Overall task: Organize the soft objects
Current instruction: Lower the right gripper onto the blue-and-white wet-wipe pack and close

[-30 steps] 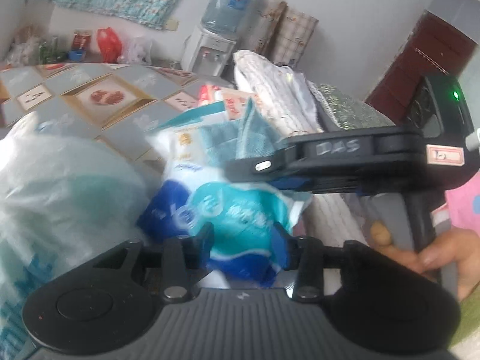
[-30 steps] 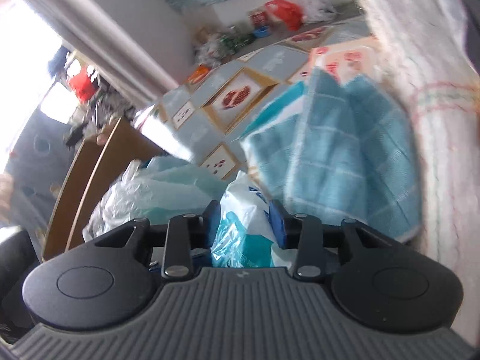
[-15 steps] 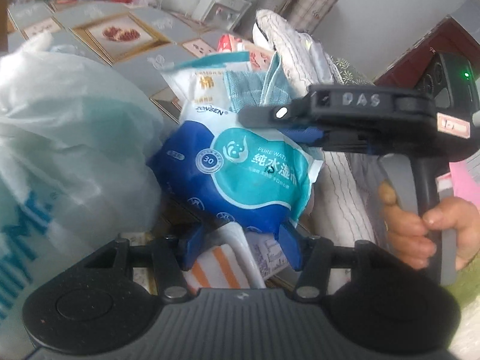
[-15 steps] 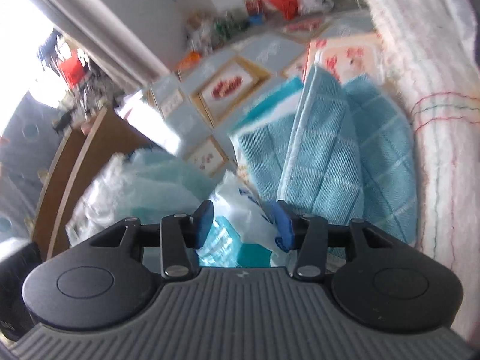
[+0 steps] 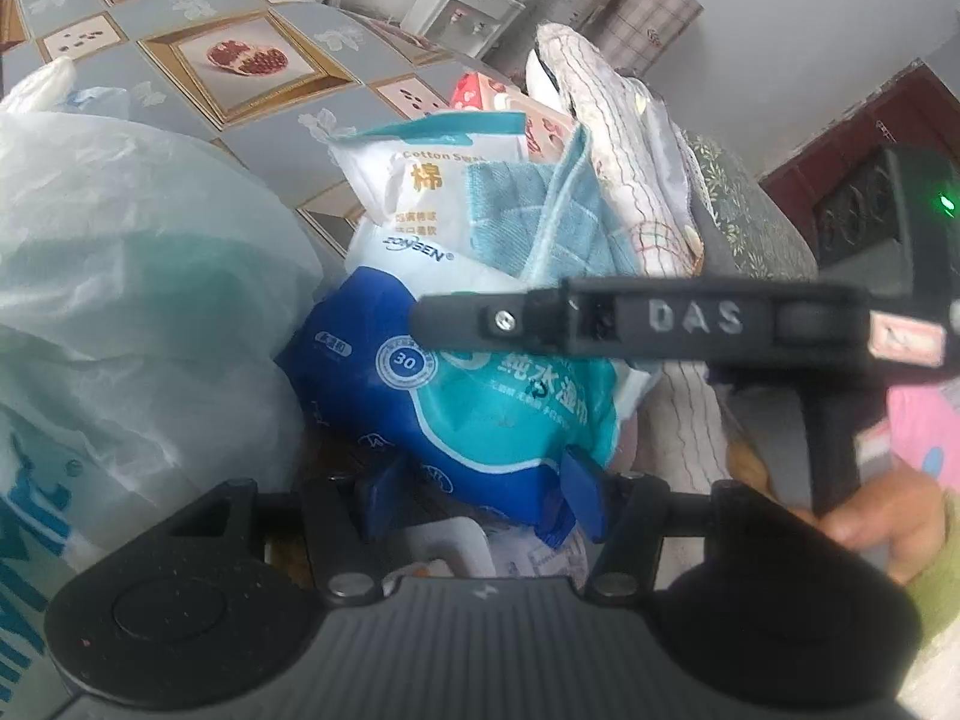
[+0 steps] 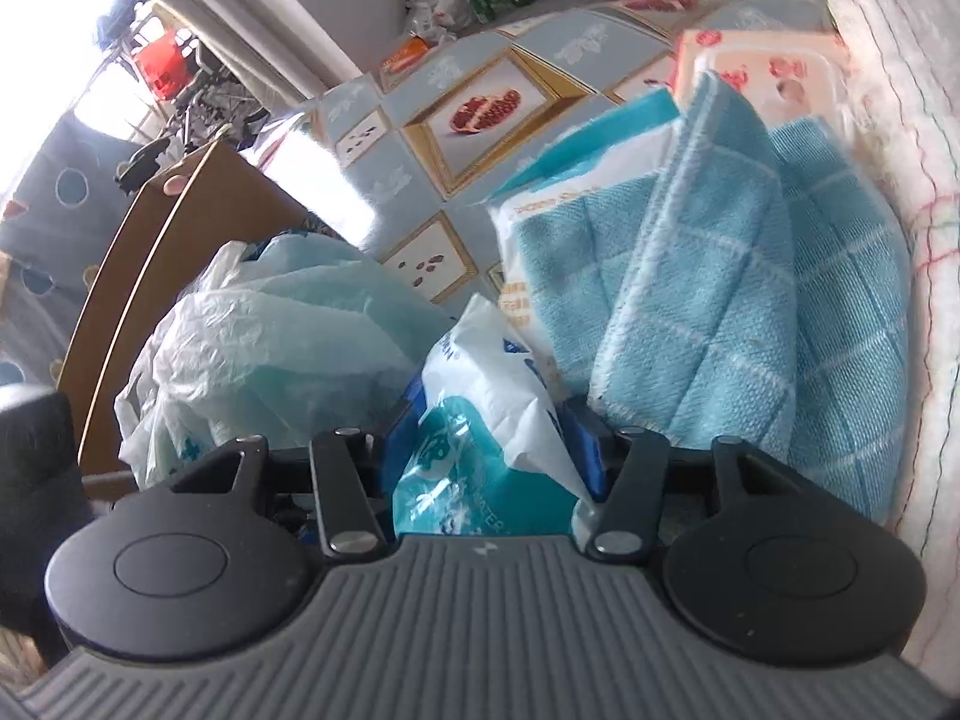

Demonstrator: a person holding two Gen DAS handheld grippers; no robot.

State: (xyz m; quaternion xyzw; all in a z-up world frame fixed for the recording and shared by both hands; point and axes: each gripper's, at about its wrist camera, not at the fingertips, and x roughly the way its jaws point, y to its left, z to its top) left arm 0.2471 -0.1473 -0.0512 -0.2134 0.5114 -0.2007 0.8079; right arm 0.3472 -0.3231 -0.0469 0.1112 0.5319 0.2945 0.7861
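Observation:
A blue and teal wet-wipes pack (image 5: 456, 396) lies on a heap of soft goods. My left gripper (image 5: 483, 495) stands open, with the pack's lower edge between its blue pads. From the right, my right gripper (image 5: 456, 318) reaches across the top of the pack, a person's hand (image 5: 870, 534) on its handle. In the right wrist view the pack's crinkled end (image 6: 480, 450) sits between the pads of the right gripper (image 6: 489, 450), whose jaws are opening. Behind the pack lean a white cotton-swab bag (image 5: 420, 198) and a folded blue towel (image 6: 750, 300).
A translucent plastic bag (image 5: 120, 300) bulges at the left. A white stitched blanket (image 5: 630, 150) and a pink wipes box (image 6: 762, 72) stand at the right. A cloth with pomegranate pictures (image 5: 240, 60) covers the table beyond. A brown board (image 6: 150, 270) rises at the far left.
Both grippers' jaws have spread wider around the wipes pack. The left gripper has sunk and rolled, so more of the pack now shows. The right gripper has moved in over it.

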